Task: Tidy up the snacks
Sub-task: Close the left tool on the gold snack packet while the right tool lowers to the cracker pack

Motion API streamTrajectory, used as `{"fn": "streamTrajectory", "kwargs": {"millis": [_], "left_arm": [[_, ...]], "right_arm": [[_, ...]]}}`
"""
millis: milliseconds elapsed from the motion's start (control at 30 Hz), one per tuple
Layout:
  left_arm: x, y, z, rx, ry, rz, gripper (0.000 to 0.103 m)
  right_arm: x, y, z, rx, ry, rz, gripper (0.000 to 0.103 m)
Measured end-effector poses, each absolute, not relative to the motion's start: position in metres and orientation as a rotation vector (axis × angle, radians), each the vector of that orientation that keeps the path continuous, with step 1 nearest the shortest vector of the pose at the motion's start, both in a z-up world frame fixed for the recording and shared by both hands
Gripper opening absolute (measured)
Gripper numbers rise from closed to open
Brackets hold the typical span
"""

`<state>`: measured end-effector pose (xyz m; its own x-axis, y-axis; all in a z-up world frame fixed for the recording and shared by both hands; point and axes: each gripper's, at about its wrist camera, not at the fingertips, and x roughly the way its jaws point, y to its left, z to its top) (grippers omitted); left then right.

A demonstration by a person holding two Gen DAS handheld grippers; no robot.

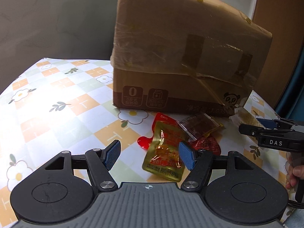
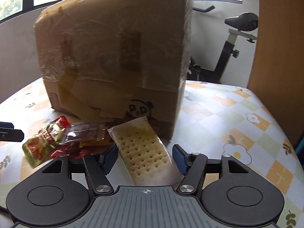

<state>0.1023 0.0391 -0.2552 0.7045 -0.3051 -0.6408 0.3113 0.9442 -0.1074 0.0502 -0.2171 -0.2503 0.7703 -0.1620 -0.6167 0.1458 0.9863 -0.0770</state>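
A taped cardboard box [image 1: 176,57] stands on the checked tablecloth, seen too in the right wrist view [image 2: 114,57]. Before it lie snack packets: a gold pouch [image 1: 164,155], a red packet [image 1: 207,144], a clear packet of dark snack [image 1: 199,127]. My left gripper [image 1: 149,154] is open, its right pad beside the gold pouch. My right gripper [image 2: 145,158] is open around a wrapped cracker [image 2: 141,152] that lies between its fingers, untouched. The gold pouch [image 2: 40,146] and clear packet [image 2: 85,133] lie to its left. The right gripper also shows in the left wrist view [image 1: 269,122].
The table [image 1: 57,104] with its flower-pattern cloth stretches left of the box. An exercise bike [image 2: 233,43] stands behind the table on the right. A wooden panel [image 2: 275,47] rises at the far right edge.
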Motion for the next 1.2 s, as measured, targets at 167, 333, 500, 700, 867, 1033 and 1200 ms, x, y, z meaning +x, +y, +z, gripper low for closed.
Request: {"fn": "streamTrajectory", "kwargs": {"millis": [167,333,500,700,867,1033,1200], "left_arm": [[0.117,0.02,-0.268,0.048,0.742,-0.355,0.07],[0.125,0.01,-0.278,0.077,0.766,-0.339,0.07],[0.125,0.007,-0.28,0.077,0.764,-0.321,0.07],[0.124,0.005,-0.279,0.076,0.765,-0.317,0.07],[0.124,0.005,-0.28,0.077,0.763,-0.313,0.07],[0.117,0.014,-0.279,0.05,0.746,-0.289,0.052],[0.104,0.027,-0.278,0.02,0.732,-0.258,0.049]], "right_arm": [[0.052,-0.212,-0.268,-0.056,0.69,-0.18,0.058],[0.051,-0.212,-0.272,-0.058,0.689,-0.169,0.058],[0.049,-0.203,-0.273,-0.094,0.689,-0.146,0.057],[0.05,-0.205,-0.273,-0.087,0.69,-0.138,0.057],[0.051,-0.207,-0.273,-0.086,0.7,-0.134,0.057],[0.052,-0.209,-0.273,-0.07,0.701,-0.13,0.057],[0.052,-0.209,-0.273,-0.069,0.701,-0.129,0.058]]}}
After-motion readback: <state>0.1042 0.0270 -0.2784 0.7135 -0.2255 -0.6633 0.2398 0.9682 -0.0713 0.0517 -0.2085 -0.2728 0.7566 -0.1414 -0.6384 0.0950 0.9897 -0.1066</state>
